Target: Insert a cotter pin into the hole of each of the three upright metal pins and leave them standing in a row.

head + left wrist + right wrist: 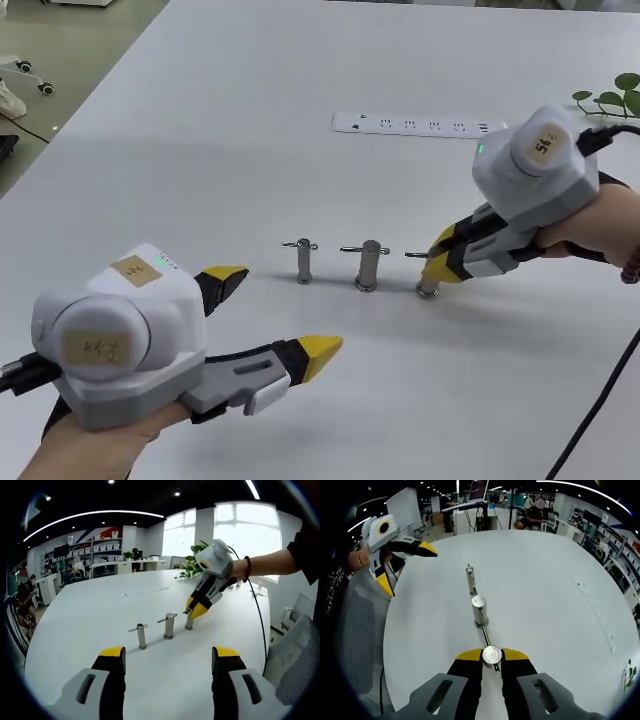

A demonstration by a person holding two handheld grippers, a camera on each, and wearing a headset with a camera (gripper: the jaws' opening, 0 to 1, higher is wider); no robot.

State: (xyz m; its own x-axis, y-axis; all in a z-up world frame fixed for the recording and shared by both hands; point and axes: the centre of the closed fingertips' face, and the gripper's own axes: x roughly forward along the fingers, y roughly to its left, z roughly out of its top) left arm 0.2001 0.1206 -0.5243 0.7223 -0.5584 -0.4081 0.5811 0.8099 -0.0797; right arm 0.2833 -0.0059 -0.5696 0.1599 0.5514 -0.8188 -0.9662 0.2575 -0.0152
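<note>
Three upright metal pins stand in a row on the white table (200,150). The left pin (305,261) and the middle pin (368,266) each have a cotter pin through the top. My right gripper (437,262) is shut on the top of the right pin (428,288), and a cotter pin (415,255) juts out of it to the left. In the right gripper view the yellow fingertips (470,656) clamp that pin's round head (492,655). My left gripper (275,312) hangs open in front of the row, holding nothing. The left gripper view shows the row (170,626) ahead of its jaws.
A white power strip (420,125) lies on the table behind the pins. A green plant (612,98) stands at the right edge, and a black cable (590,410) trails across the near right of the table.
</note>
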